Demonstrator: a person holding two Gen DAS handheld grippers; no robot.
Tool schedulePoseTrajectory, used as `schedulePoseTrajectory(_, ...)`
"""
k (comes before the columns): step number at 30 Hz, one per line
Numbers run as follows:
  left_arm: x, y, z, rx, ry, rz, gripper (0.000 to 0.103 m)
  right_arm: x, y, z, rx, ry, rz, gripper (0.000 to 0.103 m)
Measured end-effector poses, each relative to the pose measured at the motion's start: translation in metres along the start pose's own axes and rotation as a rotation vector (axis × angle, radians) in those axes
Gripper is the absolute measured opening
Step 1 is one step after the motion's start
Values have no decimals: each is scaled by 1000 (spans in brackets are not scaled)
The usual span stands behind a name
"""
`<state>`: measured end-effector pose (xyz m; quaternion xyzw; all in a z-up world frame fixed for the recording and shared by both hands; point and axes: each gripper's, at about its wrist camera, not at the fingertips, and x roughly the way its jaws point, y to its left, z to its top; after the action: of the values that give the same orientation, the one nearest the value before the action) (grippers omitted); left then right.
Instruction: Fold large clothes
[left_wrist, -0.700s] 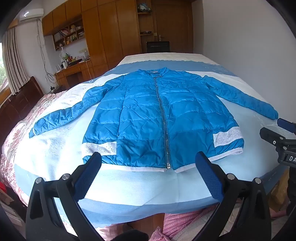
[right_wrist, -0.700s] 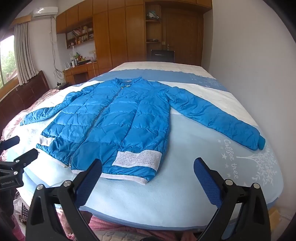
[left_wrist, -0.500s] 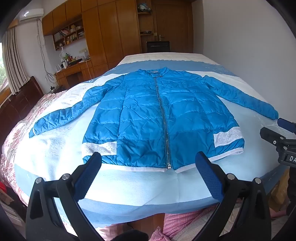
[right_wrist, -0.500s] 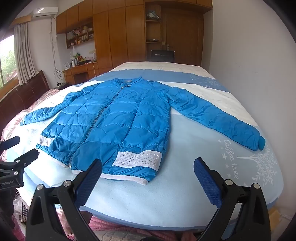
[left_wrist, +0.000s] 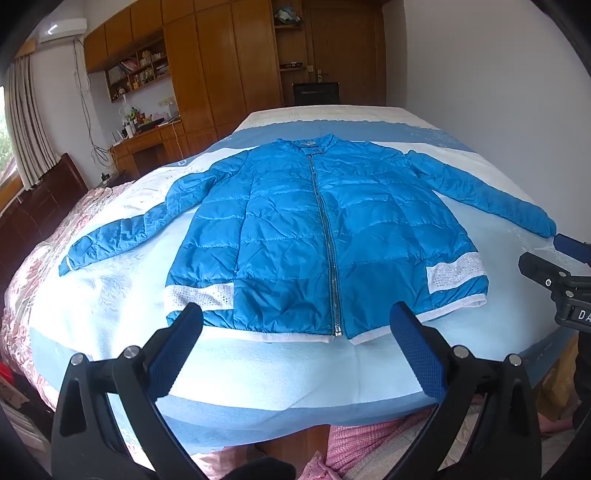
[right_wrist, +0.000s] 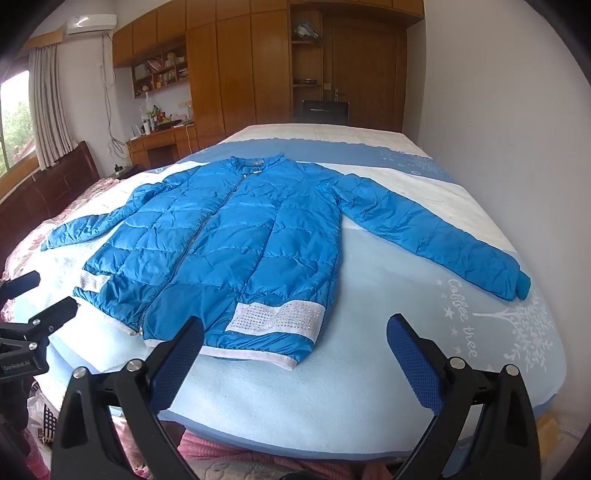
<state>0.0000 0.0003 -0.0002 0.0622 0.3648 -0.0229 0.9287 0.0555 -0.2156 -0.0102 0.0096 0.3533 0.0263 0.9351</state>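
Note:
A blue quilted jacket (left_wrist: 325, 229) (right_wrist: 236, 251) lies flat and zipped on the bed, front up, both sleeves spread out to the sides, its white hem toward me. My left gripper (left_wrist: 295, 332) hovers open short of the hem near the zipper's lower end, nothing between its blue pads. My right gripper (right_wrist: 295, 339) hangs open before the hem's right corner, also holding nothing. In the left wrist view the right gripper's tip shows at the right edge; in the right wrist view the left gripper's tip shows at the left edge.
The bed (left_wrist: 280, 373) (right_wrist: 369, 387) carries a light blue and white blanket with a pink floral cover on its left side. A white wall runs along the bed's right. Wooden wardrobes (right_wrist: 236, 66), a desk and a dark chair stand beyond the far end.

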Motion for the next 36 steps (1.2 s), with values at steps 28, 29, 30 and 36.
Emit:
schedulePoseTrajectory(28,-1,2,0,3,-4,3,100,-4,3,-1,1,-3,1,99)
schedulePoseTrajectory(29,-1,2,0,3,-4,3,100,-4,3,-1,1,-3,1,99)
schedulePoseTrajectory(30,-1,1,0,3,-4,3,100,-4,3,-1,1,-3,2,99)
schedulePoseTrajectory(36,-4,0,1,3,-6,6,100,-5,2,-2,2,-4,2,99)
